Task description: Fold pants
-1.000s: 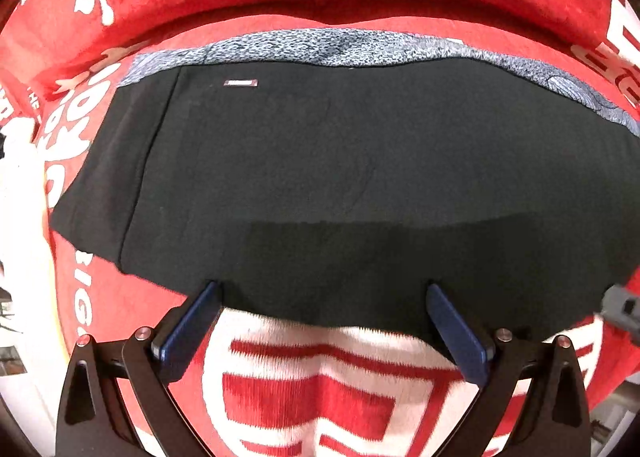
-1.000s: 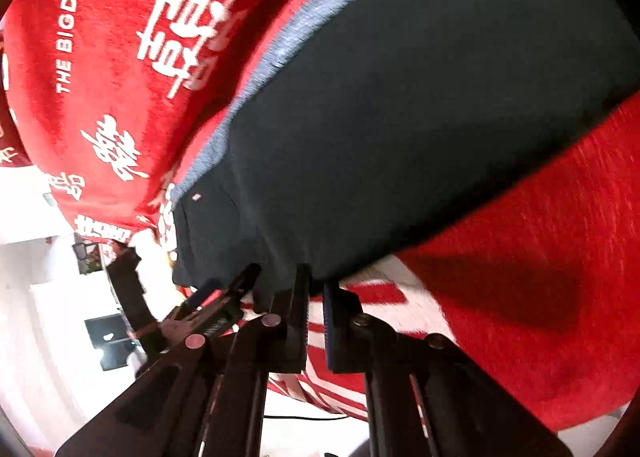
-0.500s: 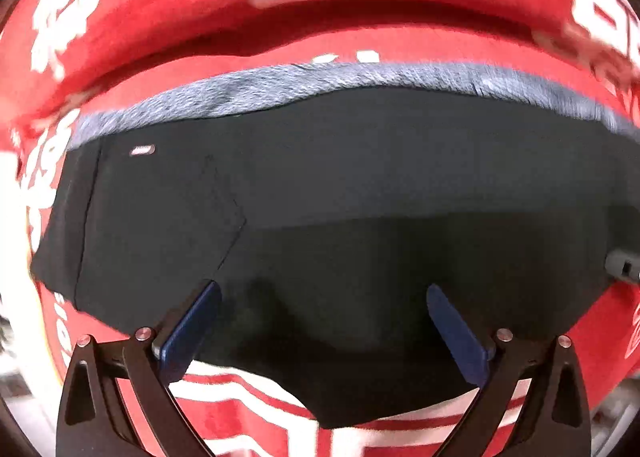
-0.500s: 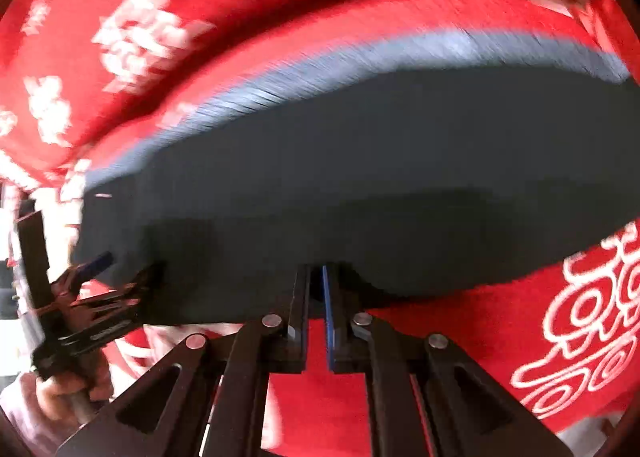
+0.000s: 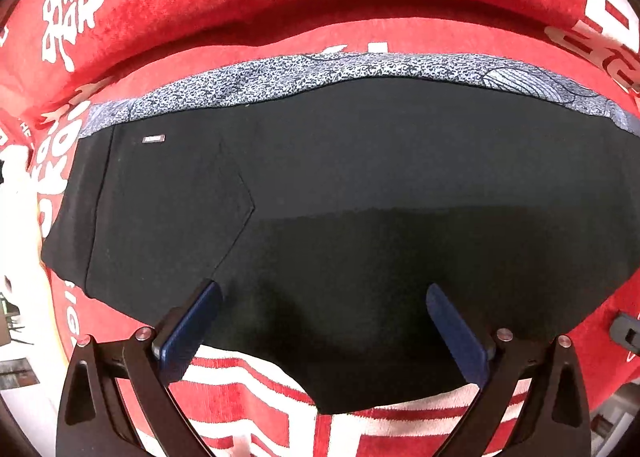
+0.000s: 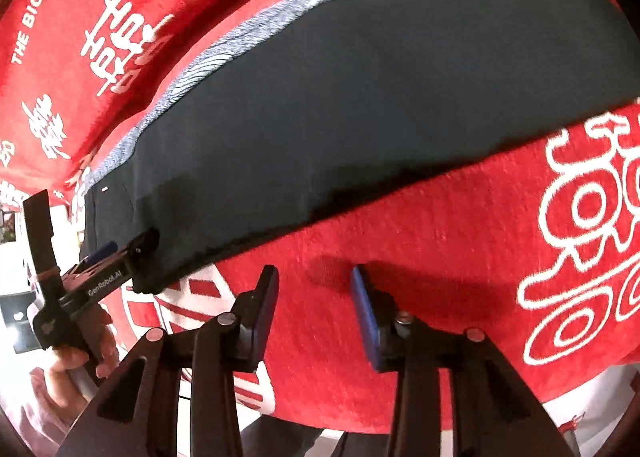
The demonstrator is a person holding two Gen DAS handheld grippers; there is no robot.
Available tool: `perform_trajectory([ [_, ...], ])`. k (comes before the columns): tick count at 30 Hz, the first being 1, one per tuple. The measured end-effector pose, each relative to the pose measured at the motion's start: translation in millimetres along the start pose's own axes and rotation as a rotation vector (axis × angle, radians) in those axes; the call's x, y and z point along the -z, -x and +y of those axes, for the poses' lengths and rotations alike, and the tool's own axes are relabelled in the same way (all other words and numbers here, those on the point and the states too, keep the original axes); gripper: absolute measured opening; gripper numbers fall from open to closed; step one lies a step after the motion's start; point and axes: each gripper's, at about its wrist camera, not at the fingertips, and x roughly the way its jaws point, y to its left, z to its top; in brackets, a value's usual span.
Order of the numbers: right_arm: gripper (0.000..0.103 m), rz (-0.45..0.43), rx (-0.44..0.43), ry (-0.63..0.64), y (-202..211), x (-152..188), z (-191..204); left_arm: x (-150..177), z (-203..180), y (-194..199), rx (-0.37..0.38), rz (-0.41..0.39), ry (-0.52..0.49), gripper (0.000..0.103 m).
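Pants (image 5: 360, 185) lay flat on the red cloth (image 5: 256, 393), black and already doubled over, with a grey patterned garment (image 5: 360, 69) peeking out along their far edge. A second before, the right gripper (image 6: 314, 297) had been pinched shut on the near hem; now its jaws stood apart over bare cloth, just clear of the fabric — so the hem had been let go and the fold laid down. The left gripper (image 5: 320, 321) also stood wide open with nothing between its pads (image 5: 192, 325), hovering at the near edge of the pants, much as it had half a second earlier, though the view had pulled back slightly. In the right view that same gripper showed at the pants' near-left corner, its tip against the hem; whether it pressed the cloth I could not tell. Judging from this, one fold was complete and both tools were free — the next move probably called for a fresh grasp to fold the pants across once more.
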Motion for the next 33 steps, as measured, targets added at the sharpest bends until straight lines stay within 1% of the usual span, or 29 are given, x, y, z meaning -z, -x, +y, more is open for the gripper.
perform_trajectory([
  [13,0.043,0.012,-0.055,-0.018,1.6,4.0,-12.7,-1.7,-16.1,7.6,-0.086,0.015,-0.025,0.103],
  [24,0.044,0.010,-0.102,-0.014,-0.4,1.3,-18.4,-2.6,-21.0,7.5,-0.126,0.017,-0.033,0.103],
  [27,0.049,0.015,-0.132,-0.016,-0.9,-0.4,-20.5,-2.6,-25.7,9.1,-0.146,0.018,-0.039,0.103],
  [30,0.049,0.028,-0.179,-0.032,2.0,-4.6,-26.6,-4.1,-29.8,12.4,-0.171,0.022,-0.056,0.103],
  [32,0.049,0.007,-0.199,-0.040,9.7,-9.5,-34.7,-6.5,-34.3,16.7,-0.180,0.024,-0.067,0.103],
  [33,0.049,-0.018,-0.203,-0.045,15.9,-12.6,-41.2,-8.1,-37.1,20.8,-0.173,0.021,-0.067,0.103],
])
